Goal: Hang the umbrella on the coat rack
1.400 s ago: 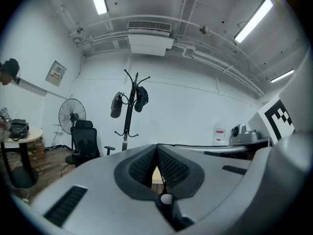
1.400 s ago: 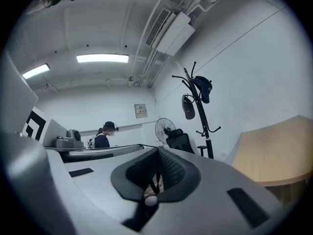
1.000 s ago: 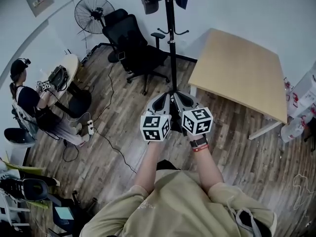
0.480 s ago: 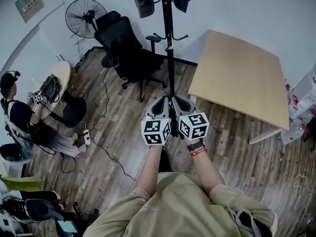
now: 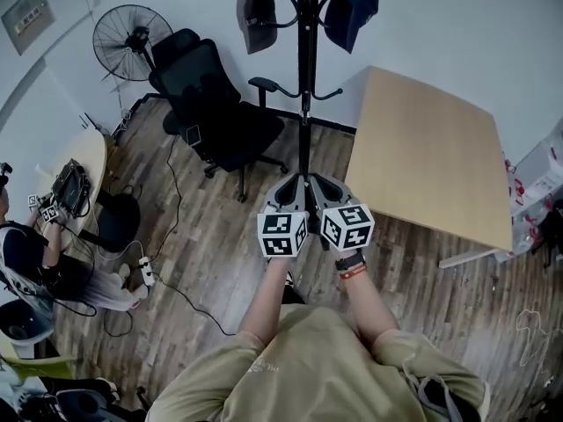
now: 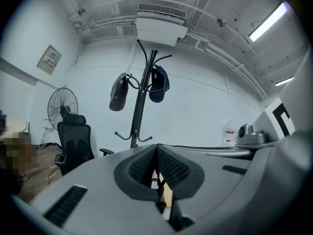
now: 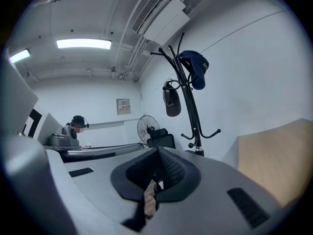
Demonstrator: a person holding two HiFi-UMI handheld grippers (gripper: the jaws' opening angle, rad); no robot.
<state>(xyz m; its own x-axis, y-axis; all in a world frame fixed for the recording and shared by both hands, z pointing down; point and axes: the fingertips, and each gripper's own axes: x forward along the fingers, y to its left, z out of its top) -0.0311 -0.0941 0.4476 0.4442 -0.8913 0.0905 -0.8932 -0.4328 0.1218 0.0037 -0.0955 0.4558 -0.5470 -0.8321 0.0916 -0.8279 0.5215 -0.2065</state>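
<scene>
Head view: against a second ago the coat rack [image 5: 306, 86] looms larger and nearer, and the seated person [image 5: 26, 253] has slid to the left edge, so the wearer has probably walked up to it. Before its pole the left gripper [image 5: 292, 183] and right gripper [image 5: 324, 183] hover side by side above the plank floor [image 5: 211, 236]. A pale bench [image 5: 431, 156] stands to the right, an office chair [image 5: 211, 95] and fan [image 5: 130, 40] to the left.

Left gripper view: fingers clenched on nothing; a gray cap [image 6: 119, 93] and a dark cap [image 6: 159, 86] hang ahead.

Right gripper view: fingers pressed together, empty.

No umbrella shows anywhere, so hanging cannot start.
</scene>
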